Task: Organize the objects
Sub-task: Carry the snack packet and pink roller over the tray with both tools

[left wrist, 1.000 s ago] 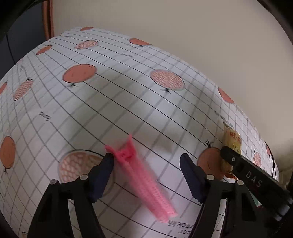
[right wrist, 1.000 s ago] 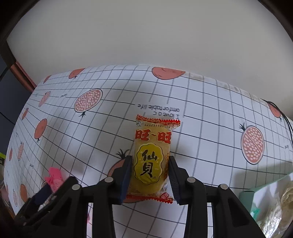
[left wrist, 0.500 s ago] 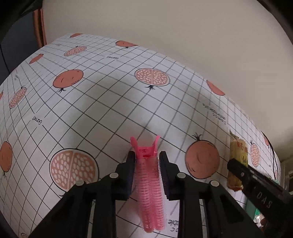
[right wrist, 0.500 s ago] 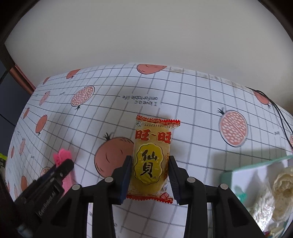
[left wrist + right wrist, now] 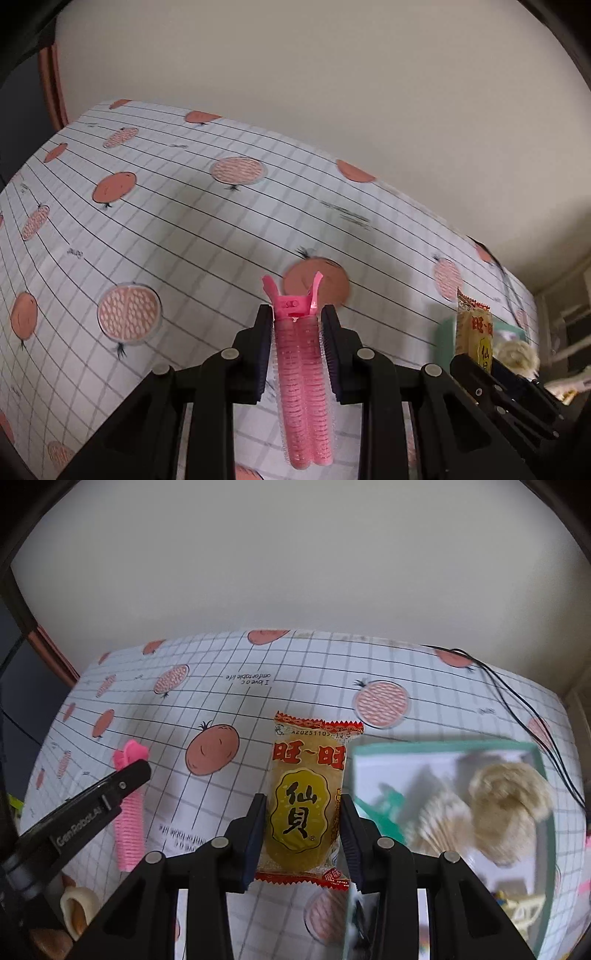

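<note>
One pink hair-roller clip and one yellow rice-cracker packet are in play, each lifted above the pomegranate-print tablecloth. Just right of the right gripper sits one green-rimmed tray holding pale items, blurred. The left gripper is clamped on the clip; the right is clamped on the packet.

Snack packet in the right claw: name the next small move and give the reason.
Probably carry the snack packet a little further right, over the green-rimmed box, before opening. The right claw is shut on it, and the box, which already holds pale puffy pieces, sits just to its right.
</note>
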`<state>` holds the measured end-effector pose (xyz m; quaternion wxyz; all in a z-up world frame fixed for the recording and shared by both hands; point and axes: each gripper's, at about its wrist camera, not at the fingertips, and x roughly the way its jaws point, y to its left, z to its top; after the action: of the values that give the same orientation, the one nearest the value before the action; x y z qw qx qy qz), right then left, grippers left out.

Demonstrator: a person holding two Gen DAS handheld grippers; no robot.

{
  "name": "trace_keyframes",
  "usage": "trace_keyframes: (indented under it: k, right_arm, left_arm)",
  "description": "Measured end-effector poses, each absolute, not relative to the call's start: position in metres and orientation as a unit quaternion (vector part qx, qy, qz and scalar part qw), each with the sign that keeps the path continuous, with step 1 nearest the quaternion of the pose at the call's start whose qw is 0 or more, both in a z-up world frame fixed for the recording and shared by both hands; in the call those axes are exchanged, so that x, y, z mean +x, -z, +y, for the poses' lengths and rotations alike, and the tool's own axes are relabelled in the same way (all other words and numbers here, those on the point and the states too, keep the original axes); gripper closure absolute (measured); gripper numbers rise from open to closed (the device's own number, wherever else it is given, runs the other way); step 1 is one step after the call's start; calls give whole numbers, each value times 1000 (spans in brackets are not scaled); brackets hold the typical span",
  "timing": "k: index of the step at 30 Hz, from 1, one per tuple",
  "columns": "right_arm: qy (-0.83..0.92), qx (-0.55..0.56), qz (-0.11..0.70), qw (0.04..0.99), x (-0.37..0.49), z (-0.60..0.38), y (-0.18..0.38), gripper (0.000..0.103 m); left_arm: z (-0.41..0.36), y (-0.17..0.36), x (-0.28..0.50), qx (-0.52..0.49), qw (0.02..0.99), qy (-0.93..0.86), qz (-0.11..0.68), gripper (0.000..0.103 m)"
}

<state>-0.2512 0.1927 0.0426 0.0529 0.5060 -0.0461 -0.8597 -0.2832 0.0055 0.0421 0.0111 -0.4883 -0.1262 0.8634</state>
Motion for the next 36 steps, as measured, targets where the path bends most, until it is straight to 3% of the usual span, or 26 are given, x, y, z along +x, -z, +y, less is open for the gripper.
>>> trace_keyframes:
  k: [16,25,36]
  right_arm:
    - [881,465,-85,25,-162,273,-77,63]
    - [883,466,-62,-1,-149,314,-77,63]
    - [876,474,-91,-29,-149,366,-65,62]
  left_arm:
    - [47,-92,-210,-479,35,-867,-130,75]
    - [95,-98,-188,-478,74,-868,-114,75]
    - [153,-83,-180,-487,113,-863,-76,75]
